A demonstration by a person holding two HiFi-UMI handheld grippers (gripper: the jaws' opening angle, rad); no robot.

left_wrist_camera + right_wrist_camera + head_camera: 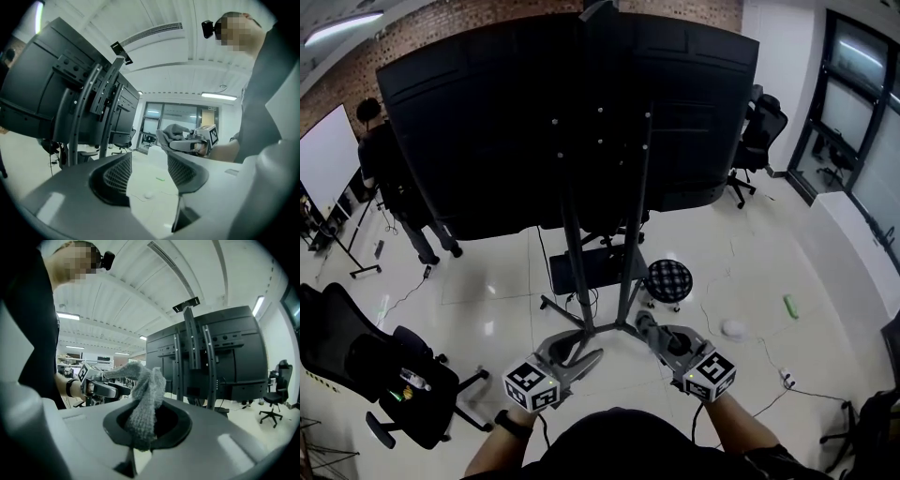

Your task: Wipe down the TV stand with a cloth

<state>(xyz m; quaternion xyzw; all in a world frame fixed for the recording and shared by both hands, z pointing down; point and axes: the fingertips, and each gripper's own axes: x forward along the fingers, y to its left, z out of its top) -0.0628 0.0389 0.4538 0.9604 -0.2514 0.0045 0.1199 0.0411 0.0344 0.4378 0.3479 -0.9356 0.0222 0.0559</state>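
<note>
1. seen from behind, a large black tv (516,122) hangs on the tv stand (635,239). a person holds a gripper in each hand, near the body and low, above the stand's base.
2. the right gripper (647,325) is clenched on a grey knitted cloth (145,397), which stands up in a bunch from between the pressed-together jaws. bunched this way, it looks ready to serve as the wiping pad.
3. the left gripper (578,352) is released, with its jaws spread and only pale floor showing between them. it appears to be kept free, perhaps to steady the frame.
4. the cloth is in the air, apart from the stand. the two upright posts rise just beyond both grippers, so wiping contact looks not yet made.
5. a checkered stool (668,279) sits just right of the posts and an office chair (389,375) stands near left. both are clear of the reach to the posts.
</note>
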